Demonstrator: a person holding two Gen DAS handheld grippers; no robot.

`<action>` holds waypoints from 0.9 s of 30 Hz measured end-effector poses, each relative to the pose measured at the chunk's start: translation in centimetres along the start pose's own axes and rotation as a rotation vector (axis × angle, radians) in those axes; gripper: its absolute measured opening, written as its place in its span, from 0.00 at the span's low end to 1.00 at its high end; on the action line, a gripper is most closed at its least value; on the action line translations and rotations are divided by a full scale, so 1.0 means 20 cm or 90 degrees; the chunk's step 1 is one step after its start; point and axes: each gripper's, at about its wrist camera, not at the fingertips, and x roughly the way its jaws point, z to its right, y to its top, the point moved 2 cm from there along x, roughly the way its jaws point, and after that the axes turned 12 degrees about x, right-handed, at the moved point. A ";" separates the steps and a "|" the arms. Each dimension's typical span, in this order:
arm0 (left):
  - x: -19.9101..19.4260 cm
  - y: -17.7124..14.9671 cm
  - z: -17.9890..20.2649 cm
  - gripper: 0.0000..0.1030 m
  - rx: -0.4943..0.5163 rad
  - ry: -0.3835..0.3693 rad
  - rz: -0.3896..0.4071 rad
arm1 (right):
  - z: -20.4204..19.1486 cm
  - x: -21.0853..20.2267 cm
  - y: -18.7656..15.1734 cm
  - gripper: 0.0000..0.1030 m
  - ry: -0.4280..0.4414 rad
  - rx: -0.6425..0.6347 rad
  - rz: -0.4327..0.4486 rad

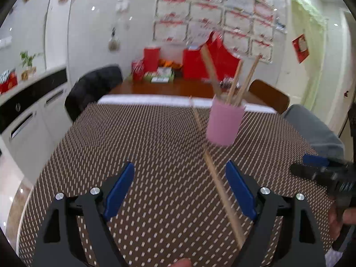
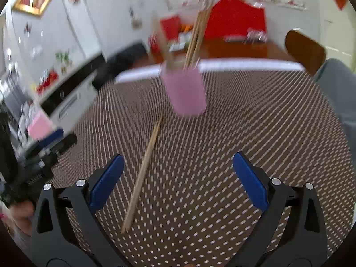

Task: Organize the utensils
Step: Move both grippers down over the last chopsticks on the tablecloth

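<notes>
Pale wooden chopstick (image 2: 144,169) lies loose at six o'clock of the pink cylindrical cup (image 2: 185,91); left gripper (image 1: 180,187) and right gripper (image 2: 178,178) both gape empty, so the pickup likely comes next

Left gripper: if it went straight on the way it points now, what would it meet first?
Probably the loose chopstick on the tablecloth, which runs between the open left gripper fingers. Beyond it stands the pink cup. Blur leaves depth unclear.
</notes>
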 end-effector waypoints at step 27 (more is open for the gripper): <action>0.27 -0.27 -0.10 0.80 -0.098 -0.060 -0.119 | -0.19 0.60 -0.10 0.94 -0.135 -0.131 -0.086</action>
